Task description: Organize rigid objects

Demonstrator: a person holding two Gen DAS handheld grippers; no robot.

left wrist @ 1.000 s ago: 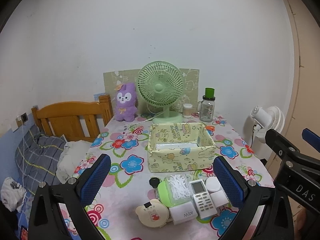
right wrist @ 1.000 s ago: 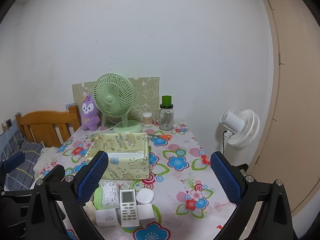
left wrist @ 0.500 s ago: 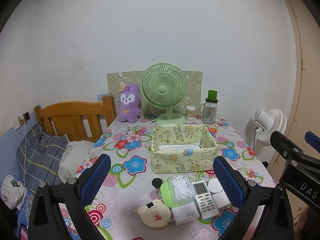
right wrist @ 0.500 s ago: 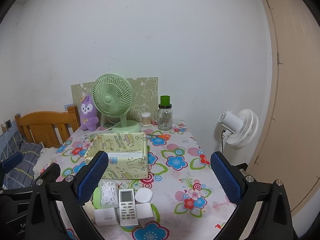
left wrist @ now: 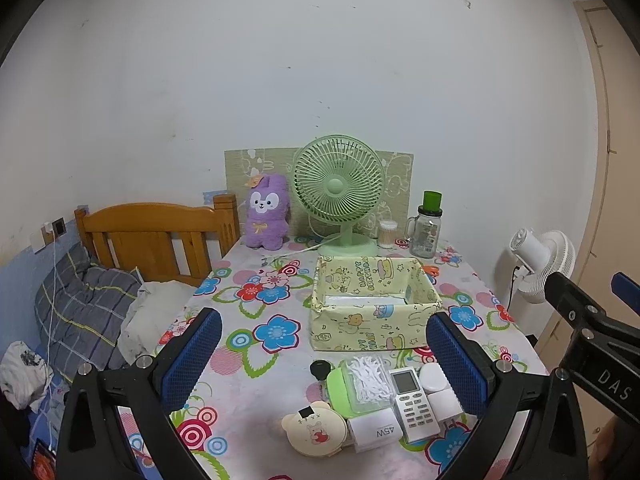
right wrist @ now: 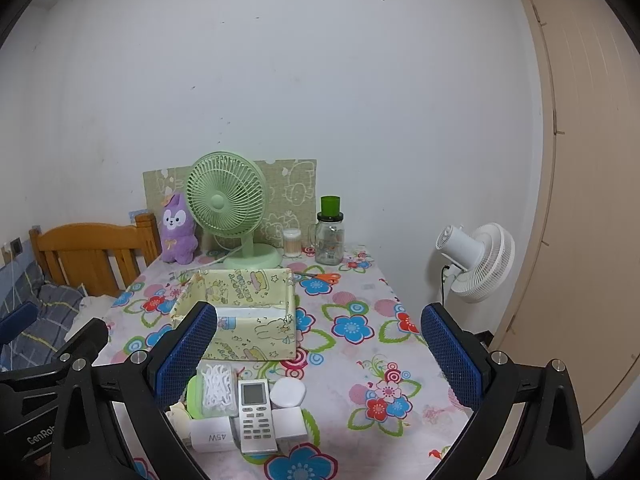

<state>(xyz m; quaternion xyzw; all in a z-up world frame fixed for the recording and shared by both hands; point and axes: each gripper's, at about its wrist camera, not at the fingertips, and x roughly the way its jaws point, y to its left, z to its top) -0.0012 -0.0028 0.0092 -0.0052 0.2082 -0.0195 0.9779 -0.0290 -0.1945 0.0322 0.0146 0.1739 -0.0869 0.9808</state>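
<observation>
1. L gripper (left wrist: pixel 324 354): jaws spread wide, nothing held, hovering above table (left wrist: pixel 256 376).
2. R gripper (right wrist: pixel 319 354): same, wide apart, empty.
3. Between L pads, low: remote (left wrist: pixel 412 402), floss-pick box (left wrist: pixel 362 386), 45W charger (left wrist: pixel 376 432), round bear case (left wrist: pixel 314 430), clustered, touching.
4. Ahead of cluster: yellow storage box (left wrist: pixel 372 330).
5. Beyond: green fan (left wrist: pixel 339 188).

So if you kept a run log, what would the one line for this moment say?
stage: before first pick | left gripper: open, holding nothing | right gripper: open, holding nothing | remote: on table with small items | yellow box: behind them
</observation>
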